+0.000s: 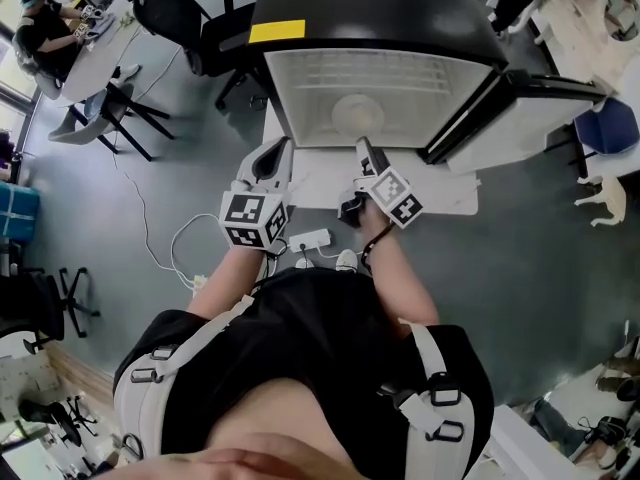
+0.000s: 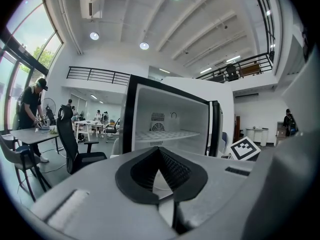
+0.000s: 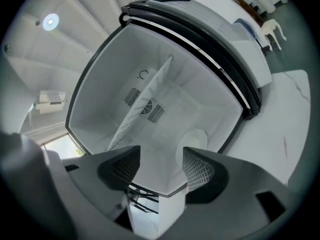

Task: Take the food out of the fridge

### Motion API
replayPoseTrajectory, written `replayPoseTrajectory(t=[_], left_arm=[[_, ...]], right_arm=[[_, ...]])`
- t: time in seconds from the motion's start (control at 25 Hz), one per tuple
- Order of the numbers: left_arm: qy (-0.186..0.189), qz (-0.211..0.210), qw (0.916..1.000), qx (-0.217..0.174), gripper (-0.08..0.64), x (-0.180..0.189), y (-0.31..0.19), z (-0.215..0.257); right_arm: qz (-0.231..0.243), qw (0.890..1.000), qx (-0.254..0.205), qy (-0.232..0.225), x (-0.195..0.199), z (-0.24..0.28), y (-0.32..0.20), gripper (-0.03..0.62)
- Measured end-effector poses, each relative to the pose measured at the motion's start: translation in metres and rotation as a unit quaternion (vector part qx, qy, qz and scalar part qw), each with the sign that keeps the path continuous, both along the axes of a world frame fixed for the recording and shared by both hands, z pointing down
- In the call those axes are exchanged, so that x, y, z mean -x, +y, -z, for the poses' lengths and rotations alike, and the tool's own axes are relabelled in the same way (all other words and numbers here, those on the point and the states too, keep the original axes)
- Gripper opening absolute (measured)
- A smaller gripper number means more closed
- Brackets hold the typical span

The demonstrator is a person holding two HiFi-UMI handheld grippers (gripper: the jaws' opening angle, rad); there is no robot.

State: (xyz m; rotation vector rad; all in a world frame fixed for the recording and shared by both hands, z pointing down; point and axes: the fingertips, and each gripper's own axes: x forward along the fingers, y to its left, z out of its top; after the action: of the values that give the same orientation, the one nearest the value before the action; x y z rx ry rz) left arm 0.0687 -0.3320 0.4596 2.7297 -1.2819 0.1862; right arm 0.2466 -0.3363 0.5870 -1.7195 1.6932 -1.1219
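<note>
Standing on the white, faintly veined counter (image 1: 445,196), set back from its near edge, is a small black box-shaped fridge (image 1: 380,8). Its door (image 1: 540,108) is swung open to the right. On the fridge top, by the front left corner, sits a plain yellow rectangular label (image 1: 277,31). No writing is legible on it, and no brand is seen anywhere.

Inside are smooth white plastic walls, a white wire shelf (image 2: 162,134) w/ a fine grid, and a round vent grille (image 3: 149,107) on the back wall.

Task item: a round, flat, pale cream disc (image 1: 355,113) lies on the fridge floor, approx. centre, below the shelf. Plate or food, can't tell.

Left tongs (image 1: 280,150) are at the counter's left edge, ribbed black pads pressed tip to tip, nothing betw. them, body matte grey plastic. Right tongs (image 1: 362,148) are in front of the fridge mouth, spread wide and empty. The disc shows beyond the gap, untouched. Each carries a cube (image 1: 253,218) w/ black-and-white square markers.
</note>
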Motion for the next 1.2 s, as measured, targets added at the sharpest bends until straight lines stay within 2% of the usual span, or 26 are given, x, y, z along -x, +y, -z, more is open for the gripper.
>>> replayPoseTrajectory(t=[0.16,0.32,0.4,0.72,1.2], left_arm=[[-0.001,0.010,1.0000,-0.001,0.002,0.007,-0.003,0.000],[-0.005,0.019,0.9998,0.009,0.002,0.013,-0.003,-0.007],[-0.008,0.023,0.9996,0.011,0.002,0.016,-0.003,-0.008],[-0.019,0.048,0.9985,0.019,0.002,0.033,-0.007,-0.015],[-0.025,0.079,0.9961,0.029,0.002,0.055,-0.019,-0.021]], right_arm=[[-0.017,0.996,0.023,-0.087,-0.004,-0.030,-0.013,0.263],[-0.048,0.981,0.034,-0.185,-0.006,-0.060,-0.027,0.296],[-0.064,0.974,0.045,-0.213,-0.006,-0.074,-0.033,0.305],[-0.114,0.949,0.108,-0.274,-0.007,-0.132,-0.056,0.311],[-0.151,0.934,0.165,-0.279,-0.009,-0.168,-0.072,0.310]])
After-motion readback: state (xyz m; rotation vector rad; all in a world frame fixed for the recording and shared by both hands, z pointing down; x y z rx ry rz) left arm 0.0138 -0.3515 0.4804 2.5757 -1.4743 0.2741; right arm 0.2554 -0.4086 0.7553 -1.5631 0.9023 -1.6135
